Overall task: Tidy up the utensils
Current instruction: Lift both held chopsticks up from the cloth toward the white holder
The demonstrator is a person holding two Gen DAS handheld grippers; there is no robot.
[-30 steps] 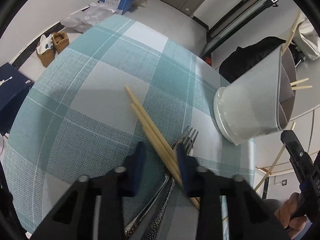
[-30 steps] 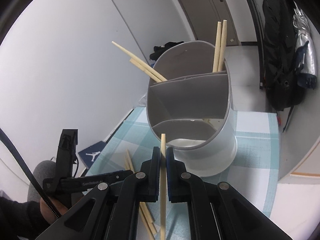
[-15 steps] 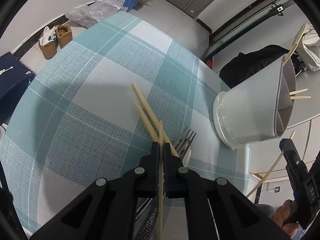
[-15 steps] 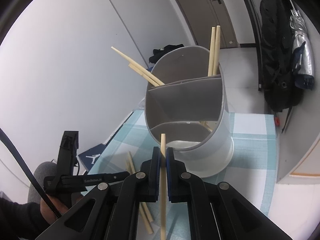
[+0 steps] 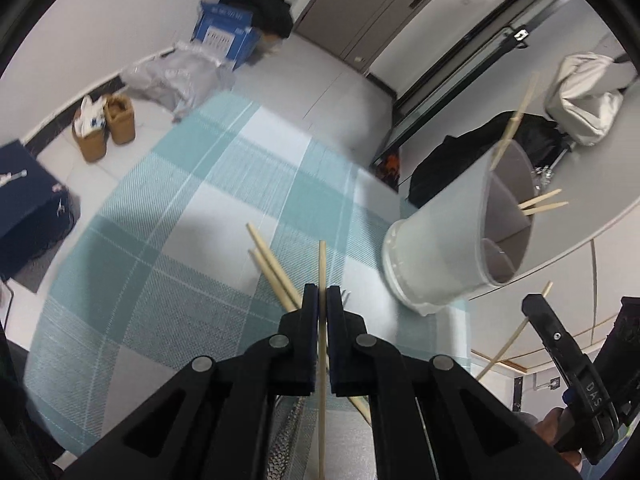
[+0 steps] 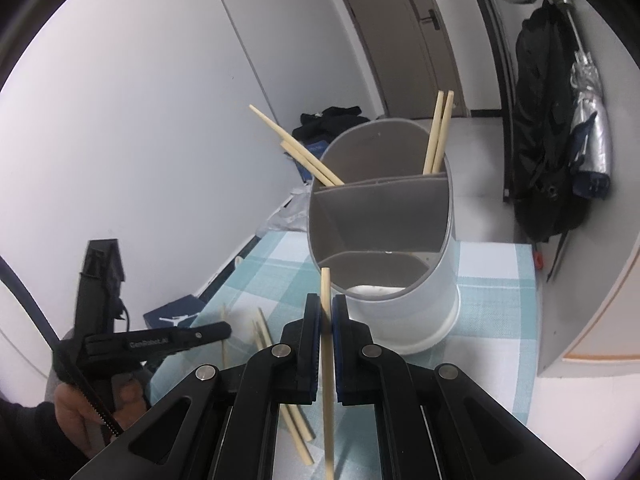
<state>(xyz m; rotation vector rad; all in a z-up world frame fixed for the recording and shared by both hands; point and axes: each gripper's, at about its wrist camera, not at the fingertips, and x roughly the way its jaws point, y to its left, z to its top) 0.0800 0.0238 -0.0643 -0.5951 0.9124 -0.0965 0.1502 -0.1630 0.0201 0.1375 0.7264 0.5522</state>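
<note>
Since the earlier frames, the left gripper (image 5: 322, 295) has been closed on one chopstick (image 5: 321, 268) and raised off the checked tablecloth (image 5: 152, 280), so that this stick now stands clear of the two chopsticks (image 5: 272, 268) left lying on the cloth. The fork is now almost wholly hidden behind the fingers. On the right, little change is seen: the right gripper (image 6: 327, 305) is held just short of the grey divided holder (image 6: 400, 248), with its own chopstick (image 6: 326, 284) pointing at the near rim.

Both pairs of fingers are shut tight, each clamped on a single chopstick that runs lengthwise through the narrow gap; nothing else is touched by either. The holder stands upright on the tablecloth, and four chopsticks are already seen in its far compartment, two leaning to each side.

For the step in hand, judged to be delivery into the holder, each stick would best be tipped nearer upright before release, with its lower end brought over the far compartment where the others stand. The rim and dividers should be cleared first, since a thin stick held at one point could pivot in the pads if knocked. One hand at a time would be the safer order.
</note>
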